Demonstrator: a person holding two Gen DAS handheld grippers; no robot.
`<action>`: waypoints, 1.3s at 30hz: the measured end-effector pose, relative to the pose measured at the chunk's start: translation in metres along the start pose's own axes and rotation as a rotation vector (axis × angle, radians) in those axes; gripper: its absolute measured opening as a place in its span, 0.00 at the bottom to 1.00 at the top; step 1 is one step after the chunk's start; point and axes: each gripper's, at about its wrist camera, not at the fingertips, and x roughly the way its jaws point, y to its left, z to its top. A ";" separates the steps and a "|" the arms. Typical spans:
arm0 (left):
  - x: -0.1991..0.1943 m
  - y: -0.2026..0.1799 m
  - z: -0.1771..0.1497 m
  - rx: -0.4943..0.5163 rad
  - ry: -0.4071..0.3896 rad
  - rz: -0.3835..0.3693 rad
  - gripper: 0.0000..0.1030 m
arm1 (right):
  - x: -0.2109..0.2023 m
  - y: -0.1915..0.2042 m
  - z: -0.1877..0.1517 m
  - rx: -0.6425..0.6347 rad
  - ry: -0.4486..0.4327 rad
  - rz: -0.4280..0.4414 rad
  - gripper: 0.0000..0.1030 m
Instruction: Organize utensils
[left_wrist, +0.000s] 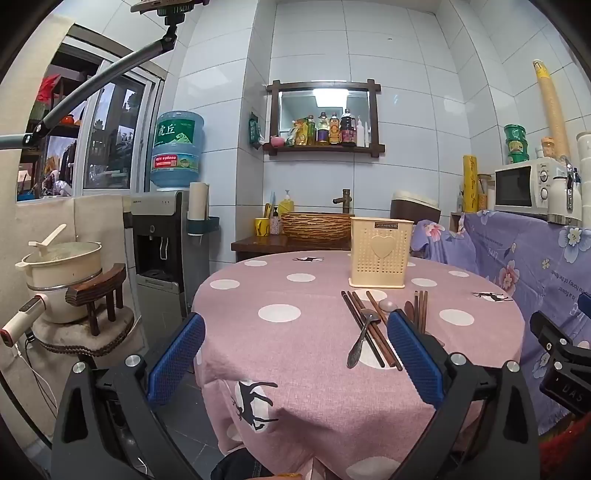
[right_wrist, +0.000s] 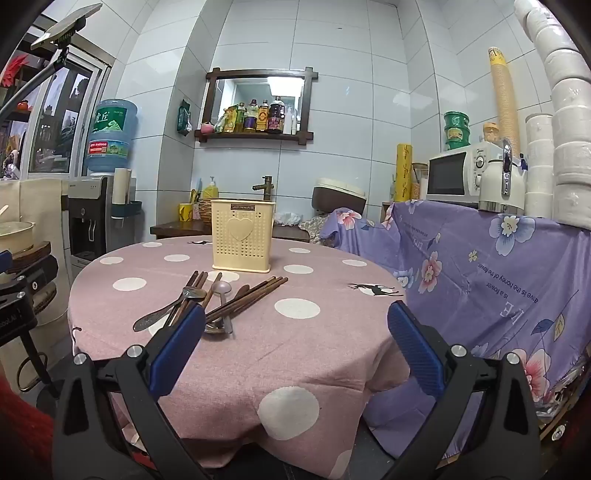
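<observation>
A cream perforated utensil holder (left_wrist: 380, 252) (right_wrist: 243, 235) with a heart on its front stands upright at the far side of the round table. In front of it lie several dark wooden chopsticks (left_wrist: 369, 328) (right_wrist: 251, 297) and metal spoons (left_wrist: 364, 338) (right_wrist: 168, 310) in a loose pile on the pink dotted tablecloth (left_wrist: 295, 343) (right_wrist: 295, 343). My left gripper (left_wrist: 295, 332) hovers before the near table edge, open and empty, left of the pile. My right gripper (right_wrist: 295, 332) is open and empty too, right of the pile. The right gripper's body (left_wrist: 561, 354) shows at the left view's right edge.
A purple floral cloth (right_wrist: 480, 266) covers a counter on the right with a microwave (right_wrist: 458, 173) and a white kettle (right_wrist: 502, 181). A water dispenser (left_wrist: 159, 236) and a pot on a stool (left_wrist: 62, 266) stand left. A wooden sink stand (left_wrist: 295, 236) is behind the table.
</observation>
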 end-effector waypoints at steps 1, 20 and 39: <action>0.000 0.000 0.000 0.000 -0.001 -0.001 0.95 | 0.000 0.000 0.000 0.000 0.002 -0.001 0.95; 0.004 0.004 0.000 0.003 0.008 -0.008 0.95 | 0.001 0.001 -0.001 -0.002 0.008 0.001 0.95; 0.002 -0.003 0.002 0.011 0.005 -0.004 0.95 | 0.001 0.001 -0.002 -0.005 0.007 0.001 0.95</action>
